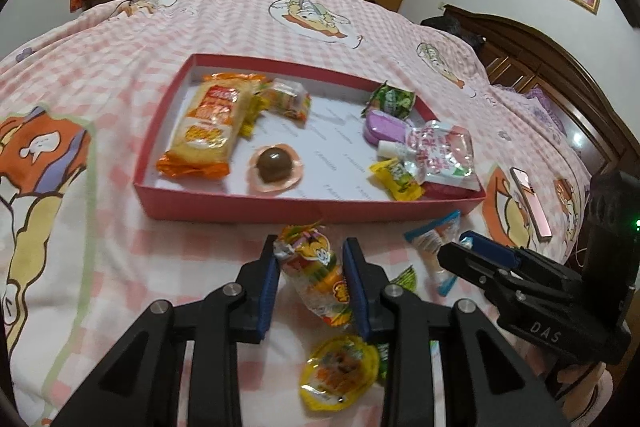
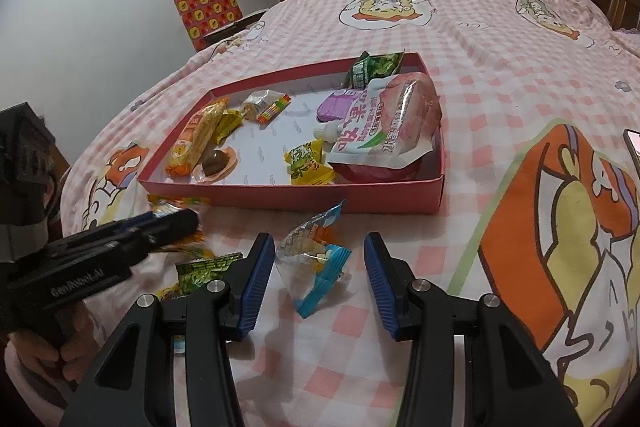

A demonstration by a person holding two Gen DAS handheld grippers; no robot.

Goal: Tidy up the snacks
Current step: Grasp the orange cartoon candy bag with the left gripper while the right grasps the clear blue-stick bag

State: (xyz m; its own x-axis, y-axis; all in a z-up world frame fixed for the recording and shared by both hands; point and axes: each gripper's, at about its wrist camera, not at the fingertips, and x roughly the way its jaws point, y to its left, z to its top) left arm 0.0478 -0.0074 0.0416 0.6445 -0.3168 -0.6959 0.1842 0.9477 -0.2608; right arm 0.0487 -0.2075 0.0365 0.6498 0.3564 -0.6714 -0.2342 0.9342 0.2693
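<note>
Left gripper (image 1: 310, 277), lower centre of the left wrist view: blue pads pressed onto both sides of a clear snack packet with orange and yellow print (image 1: 316, 279). The packet stands tilted between the fingers, its crimped top toward the box.

Right gripper (image 2: 320, 273), lower centre of the right wrist view: jaws spread, pinching nothing. A clear candy wrapper with blue ends (image 2: 316, 263) lies between the pads on the checked pink bedspread (image 2: 480, 39), touching neither.

Red shallow box (image 1: 308, 209), middle of the left wrist view, on the bedspread. Contents: an orange wafer pack (image 1: 204, 125) at its left, a small clear sweet packet (image 1: 286, 99) beside it, a chocolate ball in a pink cup (image 1: 276, 165) at front centre, and a green sachet (image 1: 390, 99), a purple pack (image 1: 384, 127), a pink spouted pouch (image 1: 438, 151) and a yellow candy (image 1: 396, 177) at its right.

Loose on the bedspread, bottom of the left wrist view: a round yellow packet (image 1: 340, 373).
</note>
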